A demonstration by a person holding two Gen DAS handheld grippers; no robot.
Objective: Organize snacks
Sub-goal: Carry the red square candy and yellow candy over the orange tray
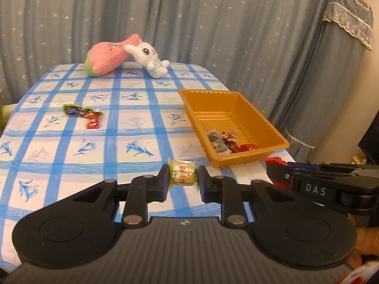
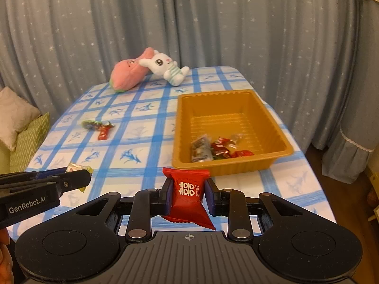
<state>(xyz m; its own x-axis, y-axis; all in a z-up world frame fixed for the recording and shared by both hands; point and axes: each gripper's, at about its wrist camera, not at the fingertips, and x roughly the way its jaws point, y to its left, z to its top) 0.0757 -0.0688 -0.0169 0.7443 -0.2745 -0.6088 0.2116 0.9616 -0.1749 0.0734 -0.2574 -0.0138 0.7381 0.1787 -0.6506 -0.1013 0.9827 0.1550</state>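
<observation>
Left wrist view: the left gripper (image 1: 184, 177) is clamped on a pale yellow-green wrapped candy (image 1: 183, 174), held clear of the checked desk (image 1: 132, 142) just short of the near rim of the orange tray (image 1: 279, 139). Right wrist view: the right gripper (image 2: 187, 190) pinches a red wrapped sweet (image 2: 188, 194) by its middle, the wrapper ends flaring out above and below the jaws, also just short of the tray. Both hands appear to be mid-carry, bringing a snack each to the tray, where a dark packet and several red-wrapped pieces (image 2: 213, 150) already lie at the near end. The next move would seem to call for carrying each gripper over the rim and opening it above bare tray floor, one after the other so the two do not collide. Two more wrapped snacks (image 1: 83, 114) wait on the desk to the left, well apart from the tray. Two plush toys (image 1: 123, 56) sit at the far edge.
</observation>
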